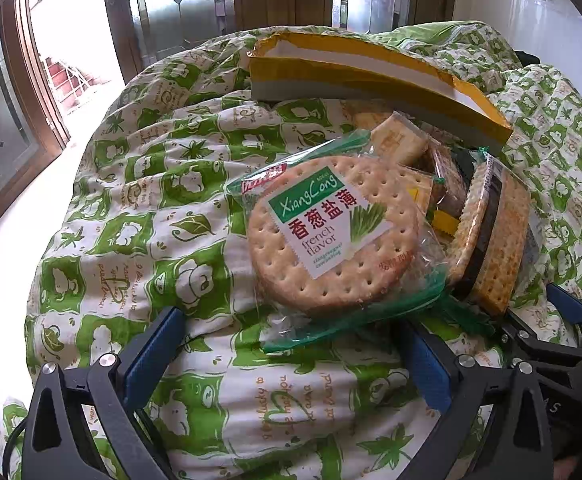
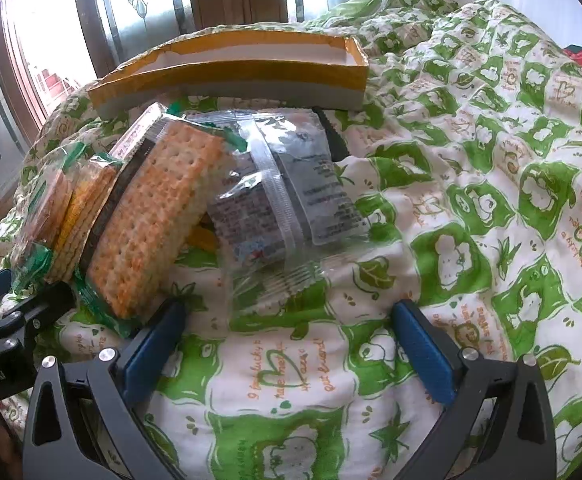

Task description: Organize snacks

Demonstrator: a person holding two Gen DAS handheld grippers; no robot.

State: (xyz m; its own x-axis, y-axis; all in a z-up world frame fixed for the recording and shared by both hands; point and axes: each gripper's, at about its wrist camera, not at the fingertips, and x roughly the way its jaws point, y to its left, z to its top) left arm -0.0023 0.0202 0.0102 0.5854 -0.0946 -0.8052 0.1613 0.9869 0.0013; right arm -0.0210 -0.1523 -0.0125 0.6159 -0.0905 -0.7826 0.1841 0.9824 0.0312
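Note:
A pile of wrapped snacks lies on a green-and-white quilt. In the left wrist view, a round cracker packet point(image 1: 331, 236) with a green label lies nearest, with a square cracker packet point(image 1: 491, 236) leaning on its right. My left gripper point(image 1: 291, 348) is open, just short of the round packet's near edge. In the right wrist view, the square cracker packet point(image 2: 151, 220) leans at the left and a clear packet with a dark snack point(image 2: 287, 208) lies in the middle. My right gripper point(image 2: 291, 340) is open, just below the clear packet. A shallow yellow-rimmed box point(image 2: 231, 76) lies behind the pile.
The yellow-rimmed box also shows in the left wrist view point(image 1: 371, 80). Several smaller cracker packets point(image 1: 407, 140) lie between it and the round packet. The quilt point(image 2: 491, 200) is rumpled and rises at the right. Glass doors and a window stand behind the bed.

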